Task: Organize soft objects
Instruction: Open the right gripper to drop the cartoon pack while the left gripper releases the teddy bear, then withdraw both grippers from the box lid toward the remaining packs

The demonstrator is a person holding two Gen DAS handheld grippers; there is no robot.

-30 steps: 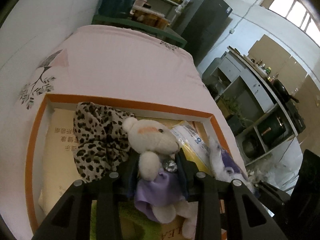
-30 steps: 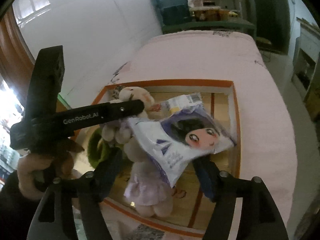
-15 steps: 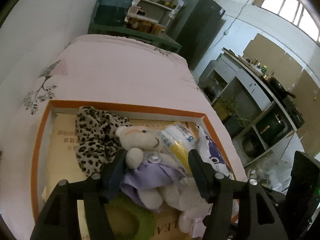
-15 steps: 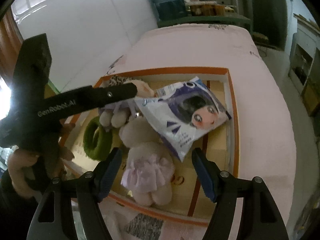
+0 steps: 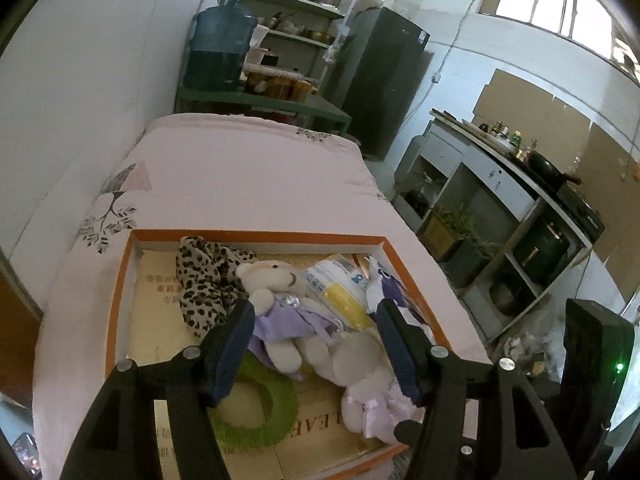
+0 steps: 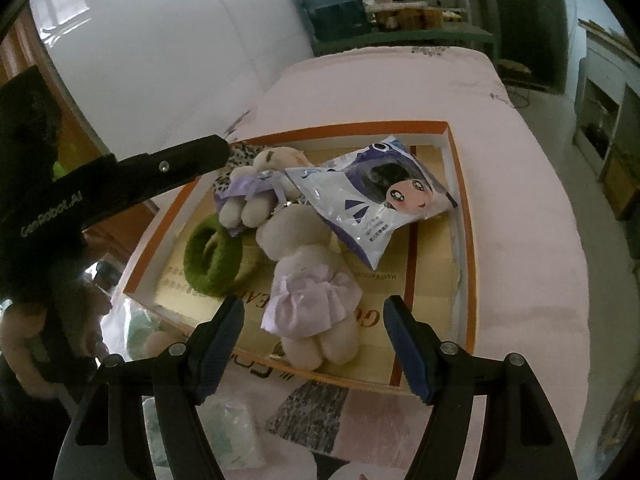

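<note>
Plush and light, a cream bear in a purple dress [image 5: 276,304] lies mid-frame in the left wrist view, inside an orange-rimmed box [image 5: 120,280] on a pink bed [image 5: 240,176]. It should squash easily; grip the torso. The left gripper [image 5: 312,344] tilts down above it, jaws apart, empty.

Lower centre in the right wrist view, the right gripper [image 6: 314,344] points steeply down, jaws wide, empty, over a second plush [image 6: 308,280].

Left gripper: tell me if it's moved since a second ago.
Yes. The left gripper backed away from the orange-rimmed box, leaving the bear in the purple dress inside.
</note>
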